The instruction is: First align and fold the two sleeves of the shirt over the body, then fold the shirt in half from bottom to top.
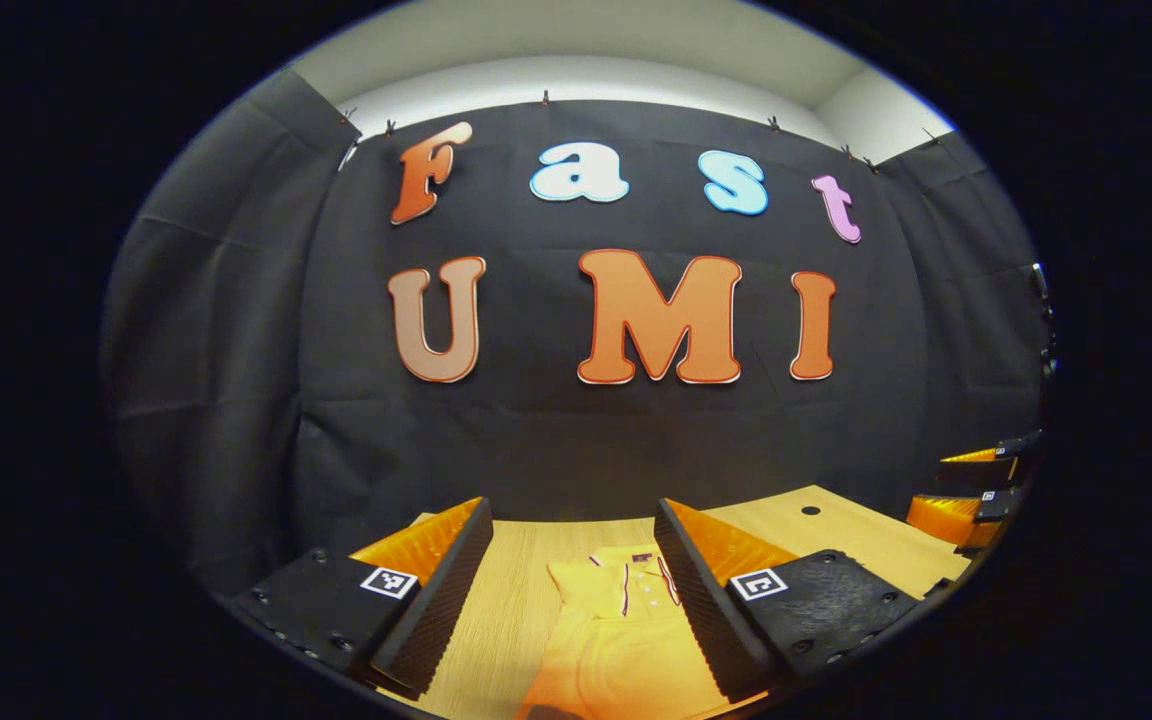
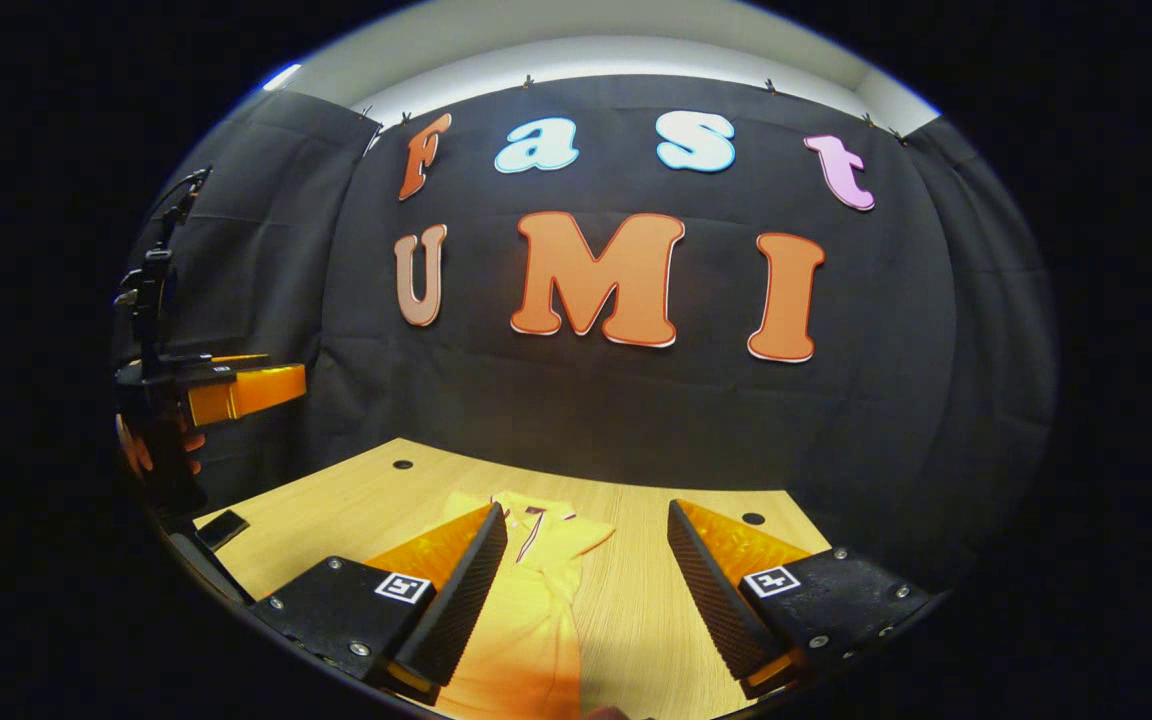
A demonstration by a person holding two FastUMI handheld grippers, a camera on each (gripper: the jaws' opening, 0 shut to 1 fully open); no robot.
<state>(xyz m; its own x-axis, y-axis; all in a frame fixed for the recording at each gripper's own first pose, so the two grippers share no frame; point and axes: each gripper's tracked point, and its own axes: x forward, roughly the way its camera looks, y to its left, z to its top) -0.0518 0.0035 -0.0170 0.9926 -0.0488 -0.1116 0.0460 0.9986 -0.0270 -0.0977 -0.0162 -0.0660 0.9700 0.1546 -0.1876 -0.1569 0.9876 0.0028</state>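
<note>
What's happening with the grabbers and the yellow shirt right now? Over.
Left gripper open, holding nothing. Right gripper open, holding nothing. Yellow shirt flat on the wooden table, collar toward the far wall, untouched. Nothing blocking it. Over.

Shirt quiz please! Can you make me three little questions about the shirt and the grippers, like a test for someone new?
1. True or false: the left gripper has its fingers pressed on the yellow shirt.
2. What does the shirt lie on: (a) wooden table, (b) floor, (c) chair?
3. Fill in: the right gripper is held ____ the shirt, fingers apart.

Key
1. False; its fingers stand apart, with the shirt seen between them.
2. a
3. above
</note>
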